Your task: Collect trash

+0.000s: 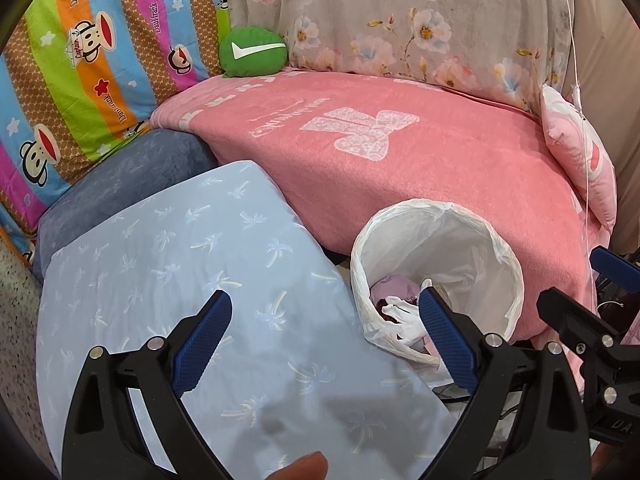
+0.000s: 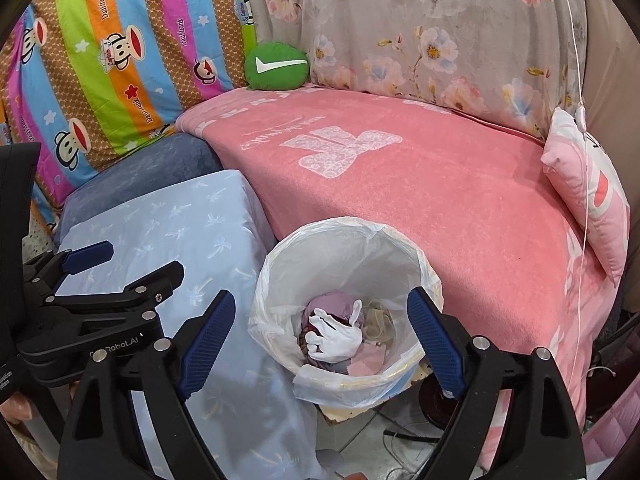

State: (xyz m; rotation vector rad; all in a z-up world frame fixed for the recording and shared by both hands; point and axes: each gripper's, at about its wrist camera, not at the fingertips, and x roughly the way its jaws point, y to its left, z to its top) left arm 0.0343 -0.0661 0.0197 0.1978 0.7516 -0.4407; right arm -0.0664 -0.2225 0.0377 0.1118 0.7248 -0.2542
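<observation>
A round bin lined with a white plastic bag (image 2: 424,276) stands on the floor between the pink bed and a light blue cushion; it also shows in the left wrist view (image 1: 500,248). Inside lie a white glove (image 2: 334,334), purple and pink cloth scraps (image 2: 336,304) and other crumpled trash. My right gripper (image 2: 322,338) is open and empty above the bin mouth. My left gripper (image 1: 326,340) is open and empty over the cushion's edge, left of the bin; it shows in the right wrist view (image 2: 132,264). The right gripper shows in the left wrist view (image 1: 580,284).
A pink blanket (image 2: 420,184) covers the bed. A light blue palm-print cushion (image 1: 180,260) lies on a dark blue cushion (image 1: 132,168). A green round pillow (image 1: 252,54), a striped monkey-print quilt (image 1: 80,60), a floral cloth (image 1: 420,20) and a pink pillow (image 1: 580,152) surround it. Cables lie on the floor (image 2: 396,436).
</observation>
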